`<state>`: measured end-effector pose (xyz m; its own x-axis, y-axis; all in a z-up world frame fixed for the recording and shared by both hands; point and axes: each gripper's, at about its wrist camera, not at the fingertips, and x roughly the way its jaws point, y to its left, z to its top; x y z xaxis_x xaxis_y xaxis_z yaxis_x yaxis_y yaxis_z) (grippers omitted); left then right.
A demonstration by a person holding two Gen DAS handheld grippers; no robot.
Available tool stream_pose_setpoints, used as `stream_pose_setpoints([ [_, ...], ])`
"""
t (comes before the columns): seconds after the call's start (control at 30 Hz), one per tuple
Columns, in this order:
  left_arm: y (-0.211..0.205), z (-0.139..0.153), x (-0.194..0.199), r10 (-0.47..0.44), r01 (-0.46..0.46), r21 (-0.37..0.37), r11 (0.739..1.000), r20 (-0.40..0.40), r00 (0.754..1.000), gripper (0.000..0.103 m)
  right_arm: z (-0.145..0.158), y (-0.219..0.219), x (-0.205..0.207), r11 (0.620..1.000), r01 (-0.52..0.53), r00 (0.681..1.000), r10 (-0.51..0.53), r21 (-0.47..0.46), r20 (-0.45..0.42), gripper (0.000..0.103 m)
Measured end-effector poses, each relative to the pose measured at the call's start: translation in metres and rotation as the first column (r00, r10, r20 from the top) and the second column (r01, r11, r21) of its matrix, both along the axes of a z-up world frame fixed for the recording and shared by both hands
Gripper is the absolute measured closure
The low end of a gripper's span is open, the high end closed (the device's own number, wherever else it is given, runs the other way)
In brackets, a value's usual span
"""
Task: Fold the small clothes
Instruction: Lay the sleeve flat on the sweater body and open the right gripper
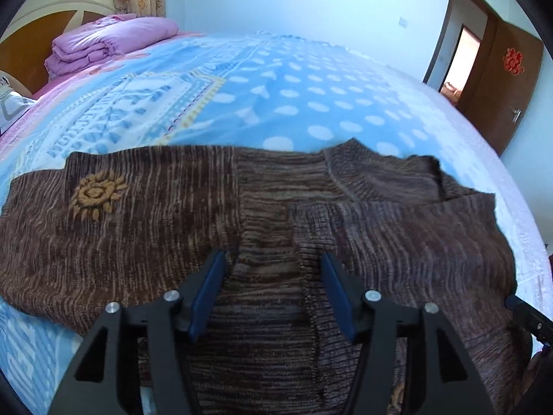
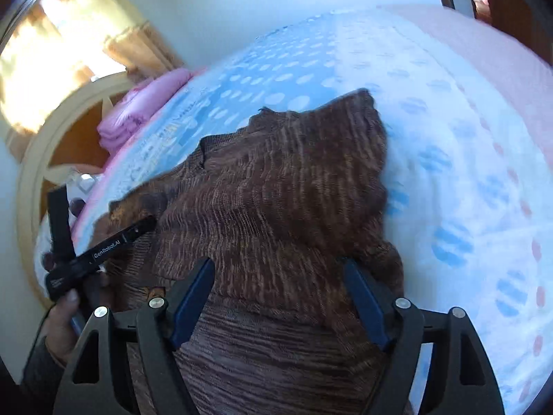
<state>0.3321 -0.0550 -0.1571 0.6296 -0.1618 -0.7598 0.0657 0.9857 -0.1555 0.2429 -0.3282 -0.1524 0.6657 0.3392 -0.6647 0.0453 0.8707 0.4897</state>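
Sweater (image 1: 242, 228) lies part-folded across lower frame on the bed (image 1: 311, 97); we judge further folds remain. Left gripper (image 1: 273, 263) and right gripper (image 2: 278, 269) hover released.

Both wrist views close over sweater (image 1: 172, 221) (shared), bed-facing.

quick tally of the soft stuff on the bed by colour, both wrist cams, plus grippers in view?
Brown: 1, the sweater, spread on the bed.
Pink: 1, the folded quilt by the headboard.
Blue: 1, the dotted bedsheet underneath.
Grippers: 2, left gripper and right gripper, both open over the sweater.
Total: 5.
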Motion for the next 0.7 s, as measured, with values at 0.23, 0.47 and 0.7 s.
stream_pose_setpoints([
  [0.23,0.000,0.005,-0.015,-0.026,0.027,-0.032,0.999,0.013,1.000,0.034,0.048,0.034,-0.010,0.984,0.008,0.990,0.017,-0.177,0.137,0.025],
  [0.47,-0.003,0.006,-0.043,-0.083,0.083,-0.003,0.997,0.021,0.996,0.029,-0.002,0.023,0.021,0.978,-0.002,1.000,-0.002,-0.208,-0.020,0.037],
  [0.7,-0.002,0.003,-0.045,-0.070,0.070,0.024,0.997,0.012,0.997,0.022,0.012,0.012,-0.007,0.975,0.022,0.999,-0.013,-0.223,0.041,0.040],
])
